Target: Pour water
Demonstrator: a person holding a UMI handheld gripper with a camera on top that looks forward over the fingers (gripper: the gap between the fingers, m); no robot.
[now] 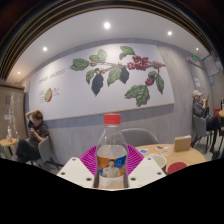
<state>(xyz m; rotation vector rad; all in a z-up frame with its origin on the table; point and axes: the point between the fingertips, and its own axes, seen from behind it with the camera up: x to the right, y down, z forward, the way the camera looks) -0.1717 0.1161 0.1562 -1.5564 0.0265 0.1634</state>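
A clear plastic water bottle [111,150] with a red cap and a blue-and-white label stands upright between my gripper's fingers. My gripper [111,167] is shut on the bottle, with the pink pads [91,160] pressing on both its sides, and holds it raised above the table. The lower part of the bottle is hidden. A white cup [157,160] stands on the table just right of the fingers.
A wooden table [190,156] lies to the right, with a red bowl [176,167] and a brown box [182,144] on it. A grey chair [138,137] stands behind the bottle. People sit at tables far left [37,128] and far right [199,108].
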